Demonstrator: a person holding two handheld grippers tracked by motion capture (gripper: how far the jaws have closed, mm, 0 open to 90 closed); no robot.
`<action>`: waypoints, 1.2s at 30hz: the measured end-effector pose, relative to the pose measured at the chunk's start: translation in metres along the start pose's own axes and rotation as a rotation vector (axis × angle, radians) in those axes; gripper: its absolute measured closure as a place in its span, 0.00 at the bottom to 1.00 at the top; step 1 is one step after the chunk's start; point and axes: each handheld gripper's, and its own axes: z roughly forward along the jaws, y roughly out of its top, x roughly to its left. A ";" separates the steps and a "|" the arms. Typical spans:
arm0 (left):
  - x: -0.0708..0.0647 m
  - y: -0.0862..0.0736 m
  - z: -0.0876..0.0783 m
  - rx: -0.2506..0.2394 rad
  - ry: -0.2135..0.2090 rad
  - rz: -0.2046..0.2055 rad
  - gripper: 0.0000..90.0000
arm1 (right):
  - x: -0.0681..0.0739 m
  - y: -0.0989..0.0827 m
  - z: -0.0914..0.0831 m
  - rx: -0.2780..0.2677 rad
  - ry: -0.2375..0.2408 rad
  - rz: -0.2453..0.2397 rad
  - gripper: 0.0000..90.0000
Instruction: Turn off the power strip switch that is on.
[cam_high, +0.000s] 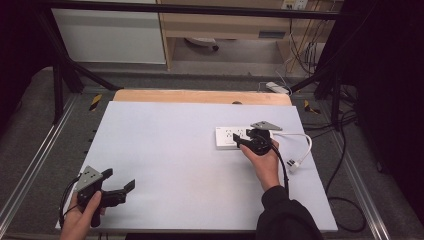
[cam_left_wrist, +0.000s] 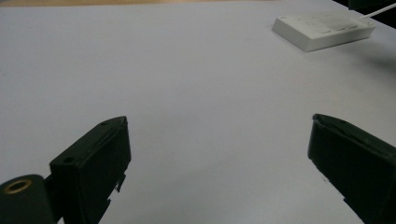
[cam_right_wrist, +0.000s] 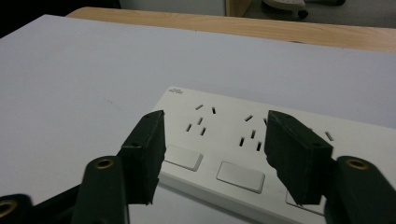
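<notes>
— What are you working on?

— A white power strip (cam_high: 231, 137). It is a flat, long rectangular block, lying face up on the white table top (cam_high: 165, 160), toward the right half and nearer the far edge than the near one. A white cord (cam_high: 300, 142) leaves its right end, loops toward the table's right edge and ends in a plug (cam_high: 294, 164) lying on the surface.

— What does its face look like up close?

— In my right gripper view the power strip (cam_right_wrist: 224, 140) shows groups of small dark slots along the far side of its face, and a row of flat rectangular rocker buttons along the near side, the same white as the body. There is a tiny dark mark near one far corner; I cannot read it.

— And your right gripper?

— My right gripper (cam_high: 248, 142) hangs just over the strip's right part. Its jaws stand moderately apart, one to each side of a socket group, with nothing between them; I cannot tell whether the tips touch the face.

— The left one?

— My left gripper (cam_high: 119, 184) sits near the table's near left corner, well apart from the strip, jaws spread wide over bare surface and holding nothing. From there the power strip (cam_left_wrist: 322, 29) shows far off.
</notes>
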 end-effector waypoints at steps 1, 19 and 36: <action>0.000 0.000 0.000 0.000 0.000 0.000 0.07 | 0.000 0.001 -0.001 0.002 -0.004 0.003 0.33; 0.000 -0.001 0.000 0.003 -0.001 -0.001 0.07 | 0.010 0.012 -0.010 -0.040 -0.076 -0.076 0.06; 0.000 -0.001 0.000 0.004 -0.004 -0.001 0.06 | 0.001 0.020 -0.046 -0.091 0.025 -0.059 0.04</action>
